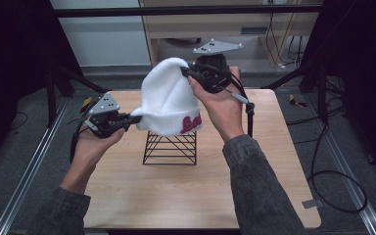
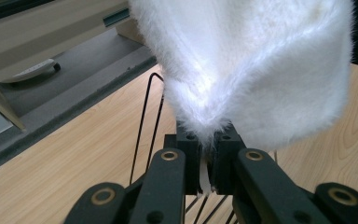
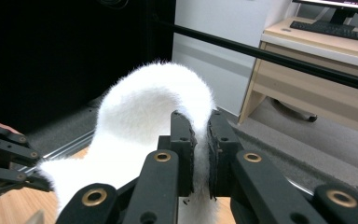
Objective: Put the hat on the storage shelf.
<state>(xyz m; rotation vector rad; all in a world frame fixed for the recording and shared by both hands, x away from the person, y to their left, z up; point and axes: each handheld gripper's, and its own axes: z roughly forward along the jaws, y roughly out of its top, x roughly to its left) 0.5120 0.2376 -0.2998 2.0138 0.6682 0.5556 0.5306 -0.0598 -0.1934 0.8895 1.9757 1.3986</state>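
Both tongs are clenched on the white fuzzy beanie (image 1: 169,98). Left tongs (image 1: 136,118) pinch the cuff at the hat's lower left edge; in the left gripper view the black pads (image 2: 190,154) squeeze a thin fold of fur together, with the pile bulging out above them. Right tongs (image 1: 185,71) bite the crown near the top right, and the right gripper view shows the fabric (image 3: 154,107) arching up and over before it drops between the closed pads.

The beanie hangs stretched between the two grips, just above the black wire stand (image 1: 170,147) that sits mid-counter (image 1: 186,196). Whether the cuff rests on the stand's top I cannot tell. A pink embroidered word (image 1: 191,123) shows on the cuff at the front.

By the look of it the hat is light, soft and limp: it sags and folds wherever it is not supported, so it will not hold a shape by itself. The long pile looks slippery under hard pads, so a shallow pinch could slide off. The folded cuff is probably the soundest place to grab, being double thick; the crown grip seems fine for lifting but gives little control over the opening. Two well-separated holds should keep the mouth spread.
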